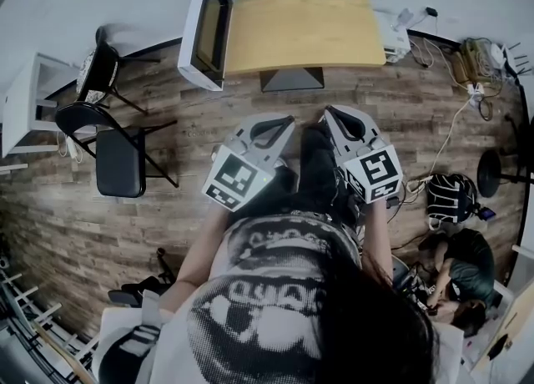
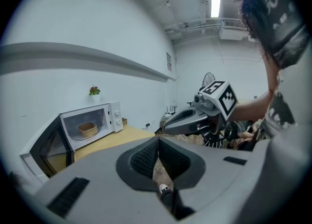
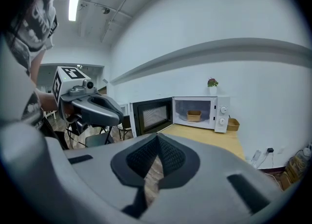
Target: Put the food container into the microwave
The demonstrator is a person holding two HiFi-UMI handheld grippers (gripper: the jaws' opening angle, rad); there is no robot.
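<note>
The wooden worktop [image 1: 309, 32] carries a white microwave [image 3: 197, 113] along its far edge. The microwave door [image 1: 209, 27] stands swung wide open past the worktop's left edge, so the lit cavity shows. The left claw [image 2: 158, 145] and the right claw [image 3: 157, 145] are held side by side over the wood floor, well short of the worktop's near edge. Both are closed with their ribbed pads meeting, and nothing is between them. The food container [image 3: 194, 116], a tan round tub, sits inside the microwave cavity, about in the middle of its floor; its contents cannot be made out. A small tan box [image 3: 233, 124] stands at the far right corner, just beside the microwave's knob side, its inside hidden. A little potted plant [image 3: 212, 82] tops the microwave.
</note>
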